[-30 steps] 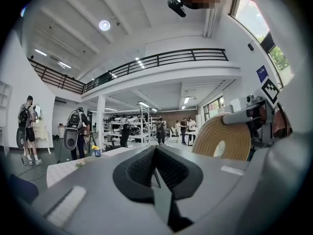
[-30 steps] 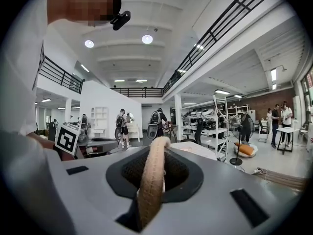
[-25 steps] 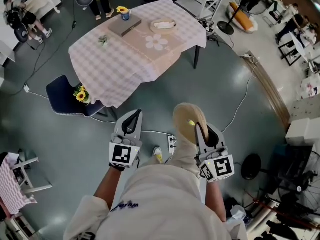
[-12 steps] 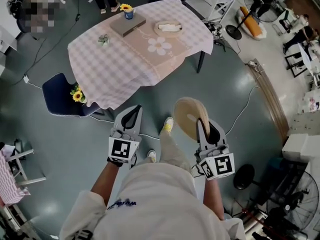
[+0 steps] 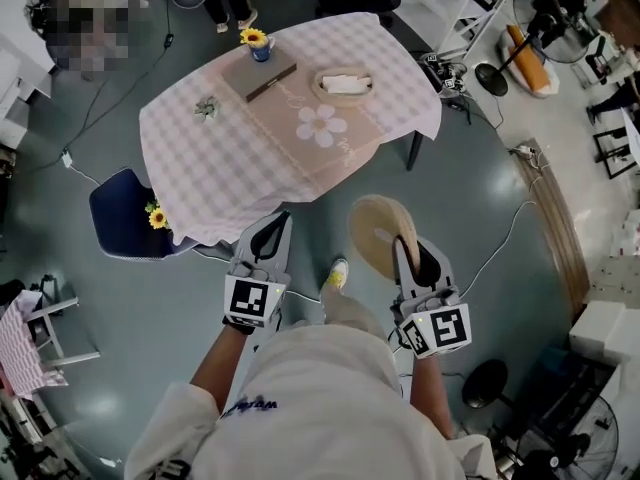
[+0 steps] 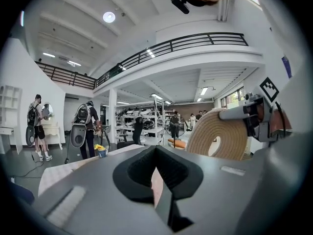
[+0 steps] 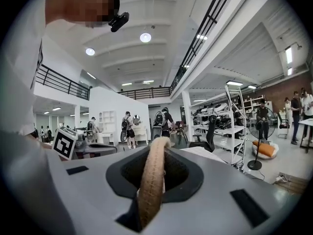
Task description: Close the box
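Observation:
A round woven basket box (image 5: 343, 83) with something white inside stands open on the pink checked table (image 5: 230, 158), far ahead in the head view. Its flat round woven lid (image 5: 376, 234) stands on edge in my right gripper (image 5: 403, 244), which is shut on the lid's rim. In the right gripper view the lid's edge (image 7: 152, 173) runs up between the jaws. My left gripper (image 5: 272, 224) is shut and holds nothing. Both grippers hang above the floor, short of the table. The left gripper view shows the lid (image 6: 220, 137) off to the right.
On the table lie a brown flat book (image 5: 259, 74), a blue vase with a yellow flower (image 5: 257, 42), a small sprig (image 5: 207, 107) and a daisy mat (image 5: 321, 125). A blue chair with sunflowers (image 5: 128, 214) stands left of the table. Cables cross the floor. People stand at the back.
The table has come nearer and lower in the head view as the person walks toward it. Both grippers keep their hold and pose.

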### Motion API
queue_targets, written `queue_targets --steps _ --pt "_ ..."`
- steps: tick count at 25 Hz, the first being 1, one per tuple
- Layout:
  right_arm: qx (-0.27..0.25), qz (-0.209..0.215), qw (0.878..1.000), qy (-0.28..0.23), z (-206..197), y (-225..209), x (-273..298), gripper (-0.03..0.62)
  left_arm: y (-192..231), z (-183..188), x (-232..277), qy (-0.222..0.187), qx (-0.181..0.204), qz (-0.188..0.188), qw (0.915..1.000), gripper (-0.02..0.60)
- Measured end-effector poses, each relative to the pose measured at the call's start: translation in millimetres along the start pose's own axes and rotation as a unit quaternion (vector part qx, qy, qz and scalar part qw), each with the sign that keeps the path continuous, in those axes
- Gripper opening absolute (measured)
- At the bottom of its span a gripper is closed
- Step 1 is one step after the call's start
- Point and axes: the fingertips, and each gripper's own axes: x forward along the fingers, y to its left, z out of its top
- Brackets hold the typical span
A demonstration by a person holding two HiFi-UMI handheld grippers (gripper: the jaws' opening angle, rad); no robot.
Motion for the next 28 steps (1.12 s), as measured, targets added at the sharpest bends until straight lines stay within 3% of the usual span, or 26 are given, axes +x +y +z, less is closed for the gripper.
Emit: queue_targets --steps 9,18,24,28 --pt "0.024 0.013 0.999 -0.025 21.2 -83.2 50.8 0.058 5.7 20.7 83.9 0.011 0.015 0.017 0.9997 0.001" --pt "0.038 0.026 0.998 -0.03 26.0 -116.7 76.9 0.058 10.9 15.6 105.8 0.028 0.012 0.036 0.9989 0.002" --pt "0.035 0.042 0.997 -0.048 40.5 -121.7 96.1 0.058 22.4 5.1 118.0 0.028 -0.021 0.041 0.9985 0.002" --pt "0.068 0.062 0.993 -0.071 53.5 -127.6 118.0 0.058 43.2 -9.8 140.3 0.011 -0.075 0.045 0.9961 0.003"
